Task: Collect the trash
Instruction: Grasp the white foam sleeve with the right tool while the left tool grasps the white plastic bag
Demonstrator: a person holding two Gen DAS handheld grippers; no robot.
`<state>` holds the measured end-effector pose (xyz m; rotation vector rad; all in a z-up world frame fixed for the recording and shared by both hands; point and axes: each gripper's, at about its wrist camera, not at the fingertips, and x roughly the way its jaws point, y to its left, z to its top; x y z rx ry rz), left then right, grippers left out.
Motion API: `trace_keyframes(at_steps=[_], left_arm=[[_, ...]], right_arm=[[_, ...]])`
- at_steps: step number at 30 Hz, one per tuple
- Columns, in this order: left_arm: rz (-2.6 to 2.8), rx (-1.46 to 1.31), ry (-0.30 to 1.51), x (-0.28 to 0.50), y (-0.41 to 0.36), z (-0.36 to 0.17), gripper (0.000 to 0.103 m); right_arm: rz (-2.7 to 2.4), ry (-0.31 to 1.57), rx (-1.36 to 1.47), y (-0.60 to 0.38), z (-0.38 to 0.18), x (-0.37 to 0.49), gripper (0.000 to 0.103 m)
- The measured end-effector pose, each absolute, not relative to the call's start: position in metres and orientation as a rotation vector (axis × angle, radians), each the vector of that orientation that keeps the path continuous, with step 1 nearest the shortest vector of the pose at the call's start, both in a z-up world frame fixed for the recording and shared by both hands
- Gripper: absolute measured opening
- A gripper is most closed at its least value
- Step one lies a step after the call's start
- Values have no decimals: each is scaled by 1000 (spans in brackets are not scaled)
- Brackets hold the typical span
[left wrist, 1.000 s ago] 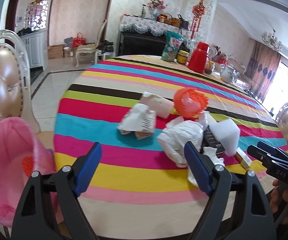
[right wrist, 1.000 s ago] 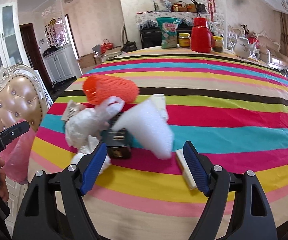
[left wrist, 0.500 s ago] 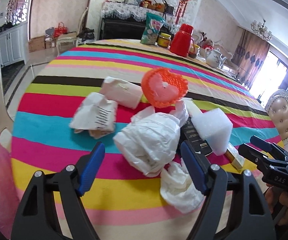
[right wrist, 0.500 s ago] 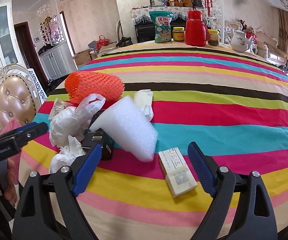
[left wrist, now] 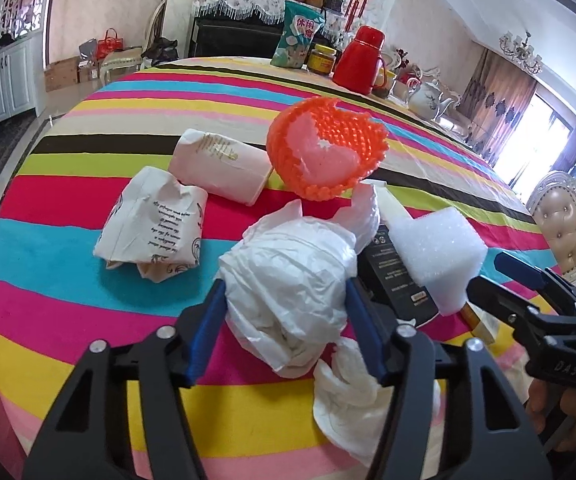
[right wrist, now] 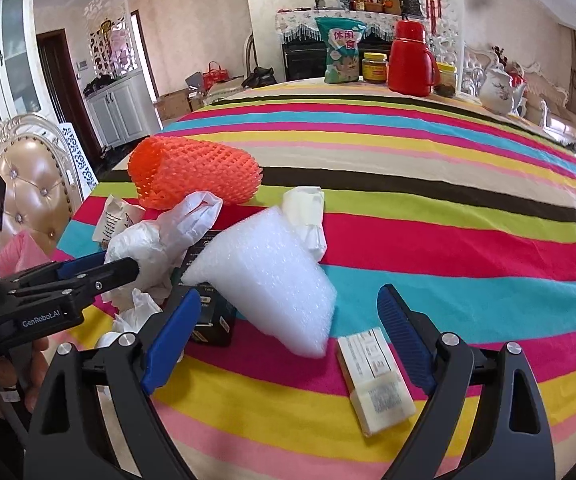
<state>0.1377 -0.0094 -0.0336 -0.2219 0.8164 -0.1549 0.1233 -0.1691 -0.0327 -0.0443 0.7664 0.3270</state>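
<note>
Left wrist view: the left claw point(left wrist: 285, 316), jaws just closing, pinches the crumpled white plastic bag point(left wrist: 292, 272) on the striped worktop point(left wrist: 67, 280); a second ago the bag lay ahead, untouched. The orange foam net point(left wrist: 324, 152) and printed paper wrapper point(left wrist: 155, 228) lie beyond.

Right wrist view: the right claw point(right wrist: 288, 332) is spread wide, having just opened, around the white foam block point(right wrist: 271, 276) without touching it; a small box point(right wrist: 376, 380) lies just beside the block.
</note>
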Motion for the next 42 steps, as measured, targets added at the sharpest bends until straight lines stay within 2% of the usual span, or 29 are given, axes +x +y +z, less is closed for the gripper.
trace_keyframes(at_steps=[7,12,17,19,21,22,29,42], left_arm=[[-163,-207,805,133,-10,-28,41],[-170,-197,792,131,-15,-25,39],[-173,-190,778,125,-18,-19,39],[-172,-185,773,123,-18,-17,39],[-172,-181,765,121,-19,-15,39],[-173,-180,761,120,-20,-13,39],[-171,-180,737,114,-20,-7,38],[-160,-178,654,87,-15,23,38]], right_arm=[[275,779,-124,-163,-42,127,84],[264,799,-145,-161,-49,134,76],[270,812,-149,-159,-56,141,74],[281,821,-139,-158,-58,145,63],[294,833,-125,-158,-60,148,47],[300,840,-120,-158,-61,149,45],[306,809,-84,-164,-54,144,43],[290,697,25,-193,-7,110,43]])
